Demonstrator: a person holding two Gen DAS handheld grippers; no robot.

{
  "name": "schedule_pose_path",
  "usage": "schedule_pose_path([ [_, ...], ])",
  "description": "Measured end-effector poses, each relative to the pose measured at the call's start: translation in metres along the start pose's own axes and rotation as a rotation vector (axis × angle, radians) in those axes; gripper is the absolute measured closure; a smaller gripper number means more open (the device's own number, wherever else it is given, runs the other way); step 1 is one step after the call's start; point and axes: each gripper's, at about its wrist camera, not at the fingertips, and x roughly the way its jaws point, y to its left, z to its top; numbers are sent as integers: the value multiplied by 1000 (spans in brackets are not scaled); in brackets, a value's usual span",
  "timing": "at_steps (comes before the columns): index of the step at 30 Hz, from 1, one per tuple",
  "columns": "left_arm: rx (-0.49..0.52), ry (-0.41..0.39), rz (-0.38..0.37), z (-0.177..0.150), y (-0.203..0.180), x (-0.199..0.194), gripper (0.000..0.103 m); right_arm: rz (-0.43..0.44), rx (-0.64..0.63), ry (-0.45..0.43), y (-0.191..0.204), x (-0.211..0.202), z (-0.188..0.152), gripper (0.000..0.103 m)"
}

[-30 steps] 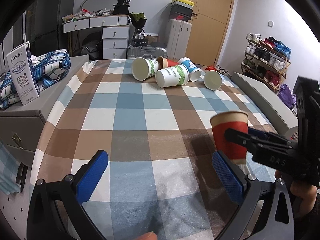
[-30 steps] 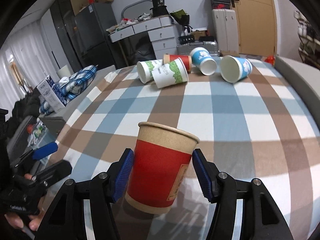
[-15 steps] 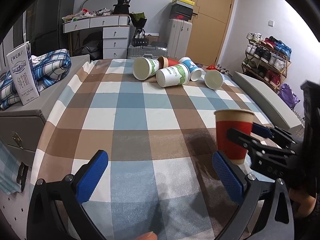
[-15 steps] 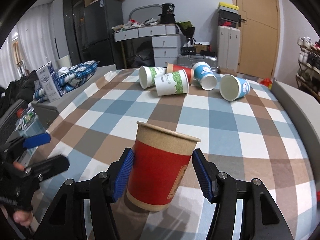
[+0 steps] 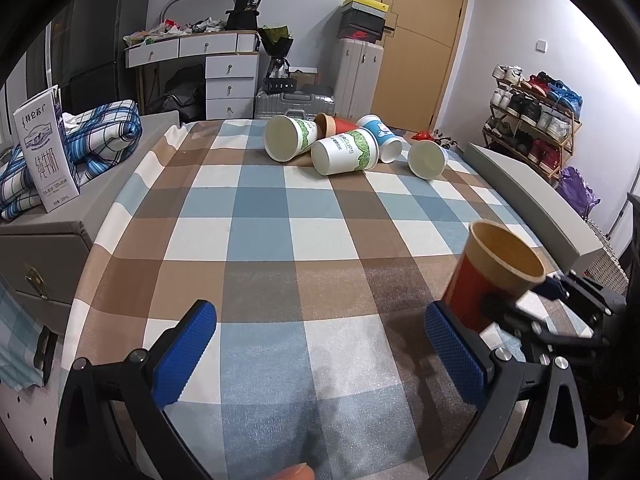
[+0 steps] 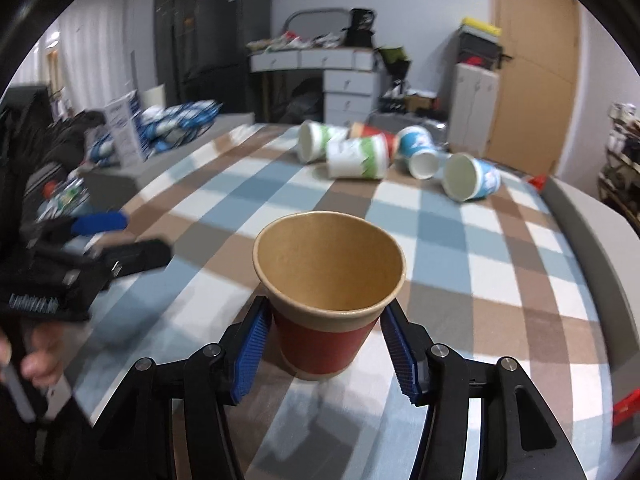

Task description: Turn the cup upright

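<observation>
A red paper cup (image 6: 326, 308) with a brown inside stands mouth up between the blue pads of my right gripper (image 6: 326, 354), which is shut on it just above the checked cloth (image 6: 500, 248). The cup leans a little toward the camera. In the left wrist view the same cup (image 5: 490, 280) shows at the right, tilted, with the right gripper (image 5: 516, 300) around it. My left gripper (image 5: 320, 344) is open and empty over the near part of the cloth (image 5: 280, 240).
Several paper cups (image 5: 344, 148) lie on their sides at the far end of the table, also in the right wrist view (image 6: 360, 156). A milk carton (image 5: 46, 152) and folded plaid cloth (image 5: 100, 136) sit on a grey cabinet at left. A grey ledge (image 5: 532, 200) runs along the right edge.
My right gripper has tipped forward and moved right with the red cup, so the cup's open mouth now faces the camera. The left gripper has stayed still and open.
</observation>
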Motion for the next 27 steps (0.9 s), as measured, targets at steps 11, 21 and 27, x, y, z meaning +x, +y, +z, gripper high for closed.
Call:
schedule_pose_path([
  [11, 0, 10, 2, -2, -1, 1, 2, -46, -14, 20, 11, 29, 9, 47],
  [21, 12, 0, -6, -1, -6, -3, 2, 16, 33, -14, -5, 8, 2, 22],
  [27, 31, -18, -25, 1, -13, -10, 2, 46, 94, -120, -31, -41, -4, 0],
])
